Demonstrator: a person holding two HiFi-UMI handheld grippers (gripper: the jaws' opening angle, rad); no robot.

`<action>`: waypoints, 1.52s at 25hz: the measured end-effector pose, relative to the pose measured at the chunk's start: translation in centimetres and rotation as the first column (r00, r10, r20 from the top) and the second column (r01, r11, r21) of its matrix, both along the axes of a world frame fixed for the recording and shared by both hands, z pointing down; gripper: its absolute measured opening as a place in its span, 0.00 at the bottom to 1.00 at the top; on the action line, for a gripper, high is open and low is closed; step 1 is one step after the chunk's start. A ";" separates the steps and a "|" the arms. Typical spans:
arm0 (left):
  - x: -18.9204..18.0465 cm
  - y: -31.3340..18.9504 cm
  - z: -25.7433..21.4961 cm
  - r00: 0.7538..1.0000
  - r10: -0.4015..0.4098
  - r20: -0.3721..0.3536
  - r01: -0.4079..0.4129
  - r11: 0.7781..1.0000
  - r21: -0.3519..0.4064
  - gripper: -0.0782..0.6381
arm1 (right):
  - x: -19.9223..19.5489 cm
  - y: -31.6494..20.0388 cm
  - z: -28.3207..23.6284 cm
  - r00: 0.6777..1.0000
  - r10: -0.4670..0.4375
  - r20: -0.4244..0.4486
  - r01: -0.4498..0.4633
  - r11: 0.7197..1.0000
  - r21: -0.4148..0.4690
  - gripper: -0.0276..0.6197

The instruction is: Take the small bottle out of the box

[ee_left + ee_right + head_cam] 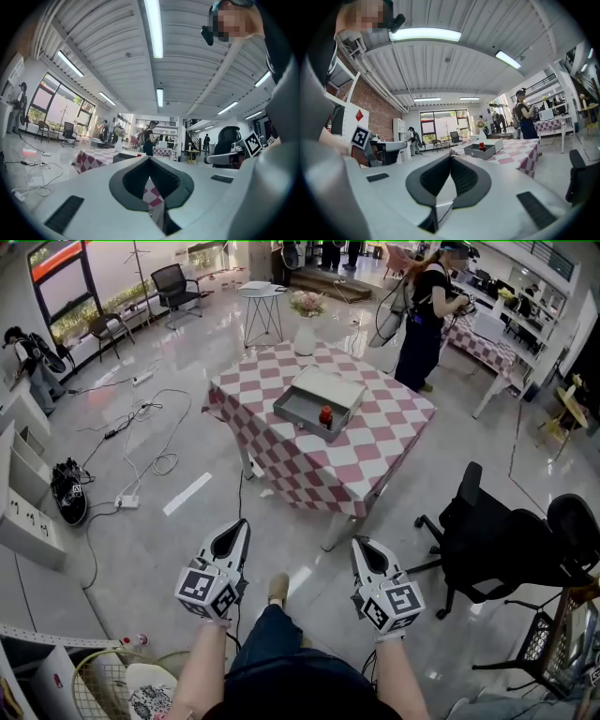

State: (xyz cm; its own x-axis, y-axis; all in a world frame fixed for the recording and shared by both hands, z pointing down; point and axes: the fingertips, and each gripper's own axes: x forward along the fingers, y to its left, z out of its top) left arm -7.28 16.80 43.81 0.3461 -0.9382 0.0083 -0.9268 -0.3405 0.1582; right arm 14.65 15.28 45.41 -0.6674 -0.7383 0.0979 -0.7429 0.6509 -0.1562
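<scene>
- Standing well back from the checked table (375, 442), head view: the open grey box (302, 416) lies on the cloth. The small bottle (326, 415), red, is upright inside it near the front wall. The left gripper (240, 525) and right gripper (359, 544) hang low over the floor, well apart from the box. The step in hand is judged to be the approach: walk up until the box lies below, then open one gripper before lowering it over the bottle, clear of the box walls.
- Left gripper view: the jaws are together with their tips meeting, and nothing is held. The checked cloth shows beyond them, with the box (123, 157) just above the jaw line. The bottle is too small to tell here.
- Right gripper view: the jaws are pressed together and touch nothing. The box (483, 153) and the red bottle (481, 146) sit ahead, slightly right of the jaw line, so this gripper seems better aligned for the pick.
</scene>
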 end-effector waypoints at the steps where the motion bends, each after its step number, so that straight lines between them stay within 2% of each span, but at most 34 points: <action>1: -0.2 -0.7 0.1 1.000 0.003 -0.001 -0.003 1.000 0.001 0.13 | -0.2 -0.6 0.0 1.000 0.000 0.000 0.000 1.000 -0.002 0.05; 23: -4.7 -19.5 -0.1 0.998 0.059 -0.021 -0.059 0.998 -0.014 0.13 | -5.4 -17.6 0.6 0.999 0.032 -0.024 -0.033 0.999 -0.035 0.05; 38: -7.4 -29.3 1.7 0.985 0.170 -0.023 -0.171 0.984 -0.042 0.13 | -7.7 -26.0 2.1 0.989 0.148 -0.024 -0.149 0.986 -0.080 0.05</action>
